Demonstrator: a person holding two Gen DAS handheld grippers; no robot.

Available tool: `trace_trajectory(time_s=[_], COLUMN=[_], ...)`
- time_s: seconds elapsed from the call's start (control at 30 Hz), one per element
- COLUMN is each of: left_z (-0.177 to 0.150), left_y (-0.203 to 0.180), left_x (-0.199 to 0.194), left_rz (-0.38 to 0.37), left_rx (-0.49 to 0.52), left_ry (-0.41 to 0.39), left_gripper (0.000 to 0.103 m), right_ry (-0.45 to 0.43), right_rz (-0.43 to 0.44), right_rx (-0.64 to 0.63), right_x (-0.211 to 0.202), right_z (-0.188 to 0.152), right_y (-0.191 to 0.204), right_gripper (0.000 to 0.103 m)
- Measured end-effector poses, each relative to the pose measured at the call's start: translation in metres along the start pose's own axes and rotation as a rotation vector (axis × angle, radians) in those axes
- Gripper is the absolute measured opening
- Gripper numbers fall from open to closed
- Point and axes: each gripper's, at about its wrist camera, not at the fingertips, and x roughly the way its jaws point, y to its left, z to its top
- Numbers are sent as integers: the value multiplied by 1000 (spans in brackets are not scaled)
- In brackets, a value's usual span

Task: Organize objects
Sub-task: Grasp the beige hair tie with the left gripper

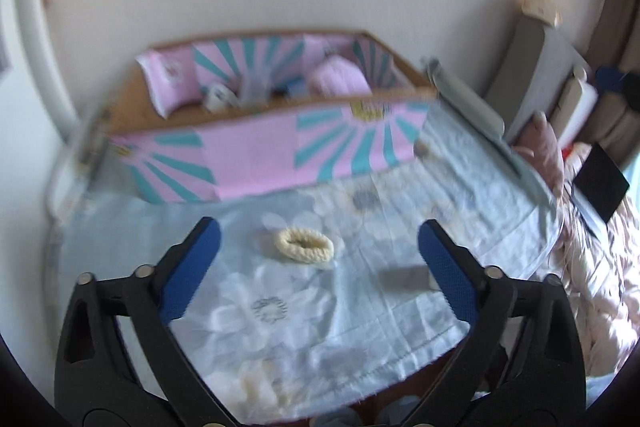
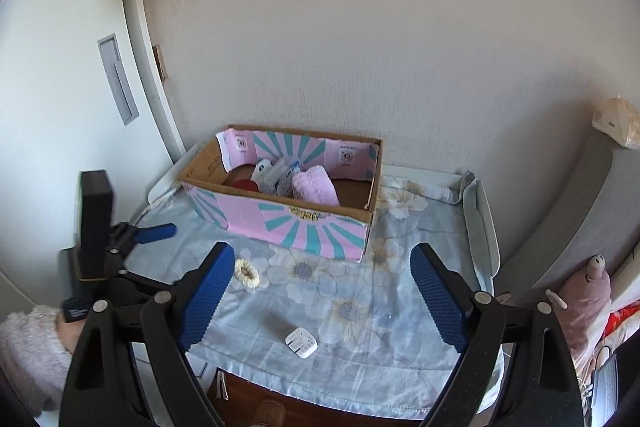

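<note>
A cream knitted scrunchie [image 1: 304,245] [image 2: 247,273] lies on the pale blue flowered cloth [image 1: 280,347]. My left gripper [image 1: 320,227] hangs just in front of it, open, nothing between the blue pads. In the right wrist view one left finger [image 2: 158,233] shows at the left, held by a hand in a fluffy sleeve [image 2: 28,347]. A white charger plug [image 2: 301,341] lies near the front edge, below my open, empty right gripper [image 2: 323,251]. Behind stands a pink and teal cardboard box [image 2: 304,223] [image 1: 256,163] holding a pink towel [image 2: 314,191] and small packs.
The wall stands right behind the box and a white door [image 2: 60,107] is to the left. A raised white rim [image 2: 486,223] runs along the table's right side. Beyond it are a grey headboard [image 2: 580,211], a pink plush toy [image 2: 588,291] and bedding [image 1: 600,287].
</note>
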Motion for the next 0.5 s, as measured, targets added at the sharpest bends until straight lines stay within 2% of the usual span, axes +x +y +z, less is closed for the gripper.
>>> trace_trajectory(time_s=[0.03, 0.1, 0.17, 0.27, 0.33, 0.47, 0.5], left_z=[-6, -12, -18, -22, -25, -28, -29], left_y=[0, -1, -2, -3, -2, 1, 1], left_x=[14, 35, 52, 66, 71, 79, 79], left_rz=[-16, -28, -8, -16, -19, -22, -17], left_rx=[13, 45, 78, 97, 101, 103, 107], left_ry=[9, 29, 41, 42, 47, 60, 60], left_gripper=[85, 79, 77, 75, 68, 63, 58], right_ry=[8, 26, 55, 80, 94, 98, 97], right_rz=[-3, -8, -17, -18, -18, -16, -15], right_rx=[2, 6, 18, 32, 29, 36, 36], right_x=[5, 13, 22, 31, 35, 38, 39], right_z=[-5, -12, -21, -29, -32, -34, -34], right_y=[-1, -4, -6, -9, -10, -11, -10], right_gripper=[88, 88, 88, 88, 88, 88, 88])
